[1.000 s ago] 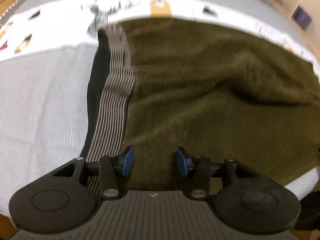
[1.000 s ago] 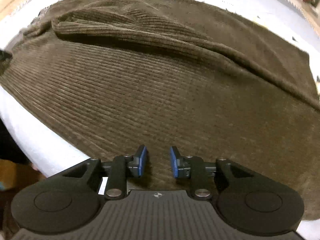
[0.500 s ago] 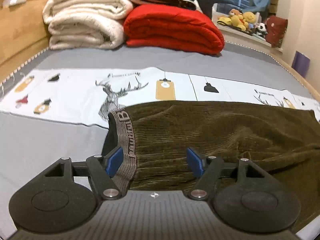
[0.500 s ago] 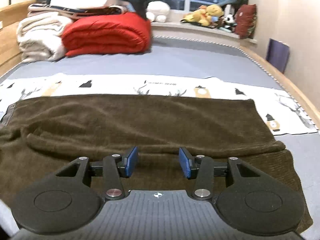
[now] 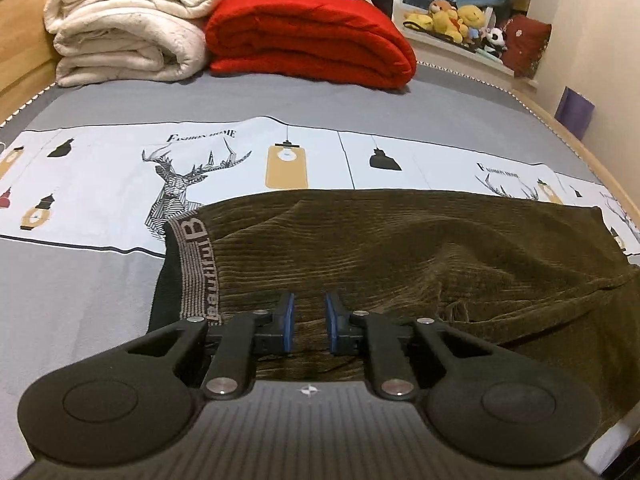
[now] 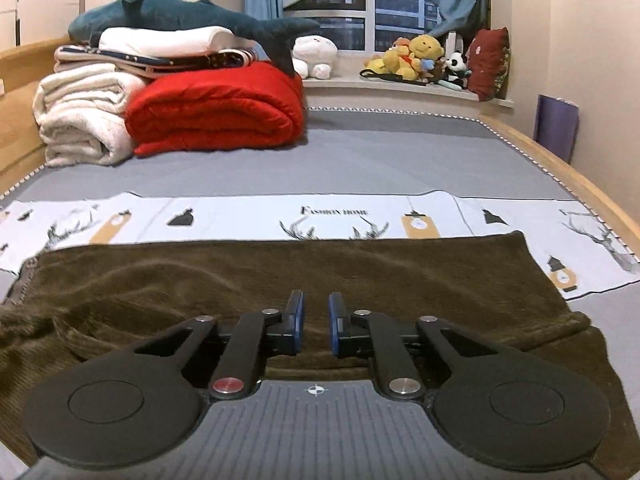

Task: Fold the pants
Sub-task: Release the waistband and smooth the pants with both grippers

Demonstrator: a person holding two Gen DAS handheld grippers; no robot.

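Note:
Brown corduroy pants (image 5: pixel 400 248) lie flat across the near part of the bed, folded lengthwise, with a grey lettered waistband (image 5: pixel 200 264) at the left end. They also show in the right wrist view (image 6: pixel 280 276), with the leg ends at the right. My left gripper (image 5: pixel 308 322) hovers low over the near edge by the waistband, its jaws a narrow gap apart and empty. My right gripper (image 6: pixel 316 324) sits over the near edge toward the leg end, jaws also narrowly apart and empty.
The pants rest partly on a white printed cloth (image 5: pixel 120 176) laid over the grey bed sheet (image 5: pixel 280 96). Folded cream blankets (image 5: pixel 128 28) and a red quilt (image 5: pixel 308 36) are stacked at the far end, with a plush shark (image 6: pixel 192 12) on top. A wooden bed rail (image 6: pixel 560 168) runs along the right.
Both grippers have tilted up from looking down at the pants to looking level across the bed. Both pairs of jaws have narrowed since half a second ago.

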